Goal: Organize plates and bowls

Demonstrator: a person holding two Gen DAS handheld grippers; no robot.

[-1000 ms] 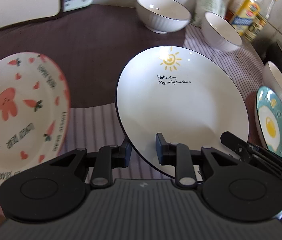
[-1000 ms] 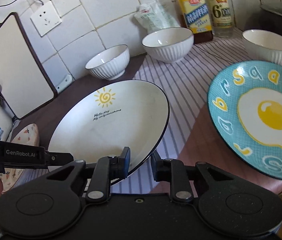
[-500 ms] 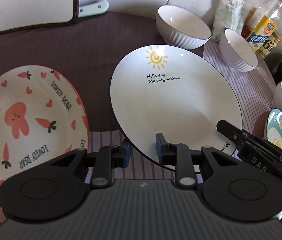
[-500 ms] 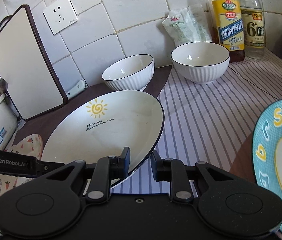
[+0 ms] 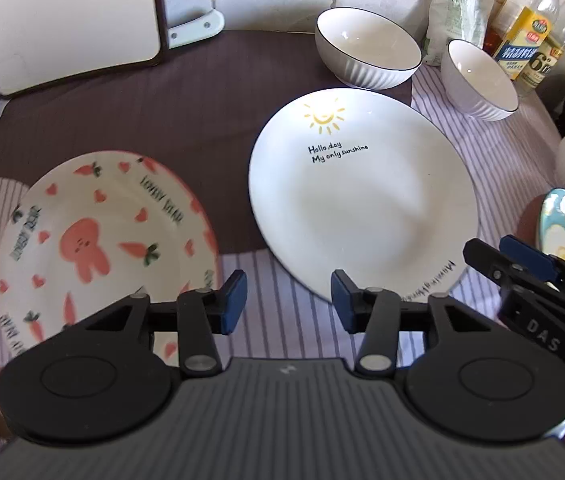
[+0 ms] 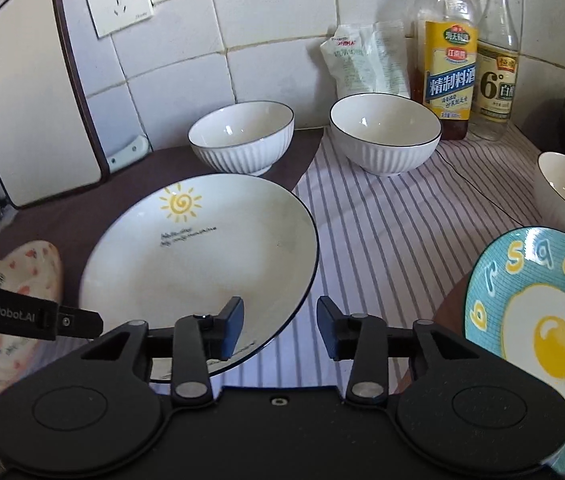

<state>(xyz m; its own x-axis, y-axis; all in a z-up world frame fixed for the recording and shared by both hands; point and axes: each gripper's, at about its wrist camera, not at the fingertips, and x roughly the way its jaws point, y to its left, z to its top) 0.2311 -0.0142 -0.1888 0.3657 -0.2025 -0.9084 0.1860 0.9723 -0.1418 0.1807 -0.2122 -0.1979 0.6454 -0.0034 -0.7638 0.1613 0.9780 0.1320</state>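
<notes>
Flatly on the cloth lies the round white sun-printed plate (image 5: 362, 208), sun motif toward the wall, lettering upright to camera; left gripper (image 5: 288, 300) jaws apart, empty, at its near rim; cream rabbit-and-carrot plate (image 5: 94, 248) beside it; right view: right gripper (image 6: 280, 330) jaws apart, empty; only here the teal fried-egg plate (image 6: 538, 320) shows fully.

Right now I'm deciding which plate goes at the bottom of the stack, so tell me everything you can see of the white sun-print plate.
The white sun-print plate is round, glossy, ceramic-looking, with a thin dark rim, a yellow sun drawing and black lettering "Hello, day My only sunshine". It lies empty on the counter, partly on the dark brown mat, partly on the striped cloth. Both grippers' jaws are open near its front edge, not gripping it.
</notes>
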